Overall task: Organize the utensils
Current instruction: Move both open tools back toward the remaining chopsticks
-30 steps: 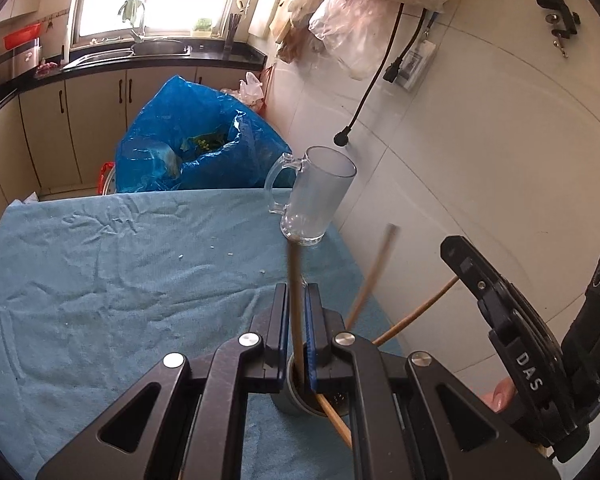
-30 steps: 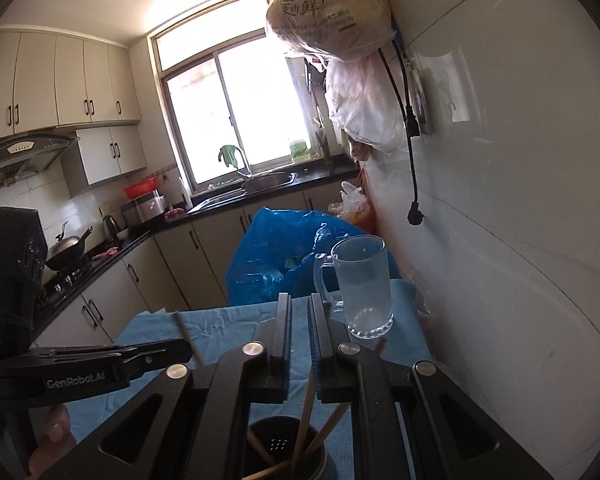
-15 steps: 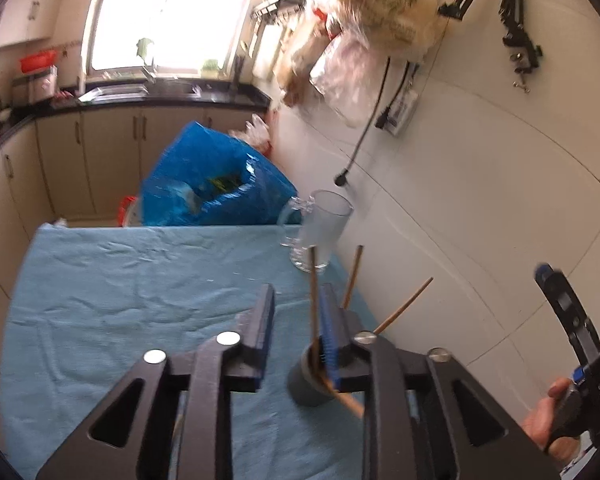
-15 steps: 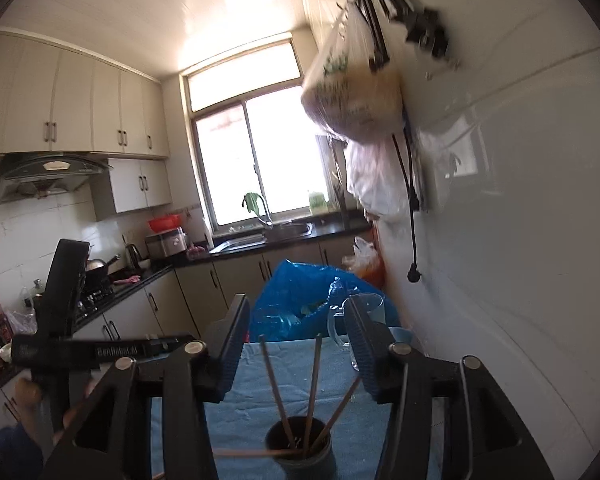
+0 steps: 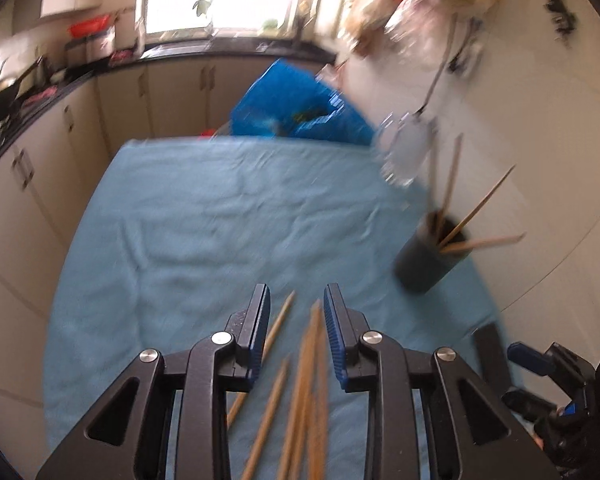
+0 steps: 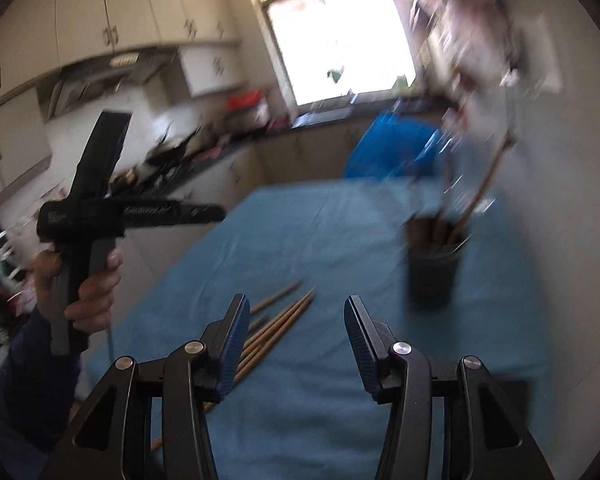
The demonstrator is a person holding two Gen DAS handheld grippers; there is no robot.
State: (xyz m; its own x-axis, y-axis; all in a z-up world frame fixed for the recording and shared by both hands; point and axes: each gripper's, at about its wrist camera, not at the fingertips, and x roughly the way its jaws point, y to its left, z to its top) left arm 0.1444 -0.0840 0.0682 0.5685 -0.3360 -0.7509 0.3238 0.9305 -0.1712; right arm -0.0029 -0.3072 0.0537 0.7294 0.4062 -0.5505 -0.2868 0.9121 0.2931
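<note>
Several loose wooden chopsticks (image 5: 304, 364) lie in a bundle on the blue cloth (image 5: 220, 216) near its front edge. My left gripper (image 5: 297, 292) hovers just over them, open, with their tips showing in the gap and the pads off them. A dark cup (image 5: 424, 260) at the right, by the wall, holds several chopsticks that lean outward. In the right wrist view the same bundle of chopsticks (image 6: 280, 320) lies left of my right gripper (image 6: 295, 300), which is open and empty. The cup (image 6: 434, 276) stands ahead of it to the right.
A clear glass mug (image 5: 404, 152) stands behind the cup at the cloth's far right corner. A blue plastic bag (image 5: 300, 108) sits beyond the table. The white wall (image 5: 540, 160) runs close along the right side. A hand (image 6: 88, 292) holds the left tool.
Both grippers have opened and drawn back from over the cup toward the table's front. The chopstick the left gripper held is released. The loose bundle has come into view.
</note>
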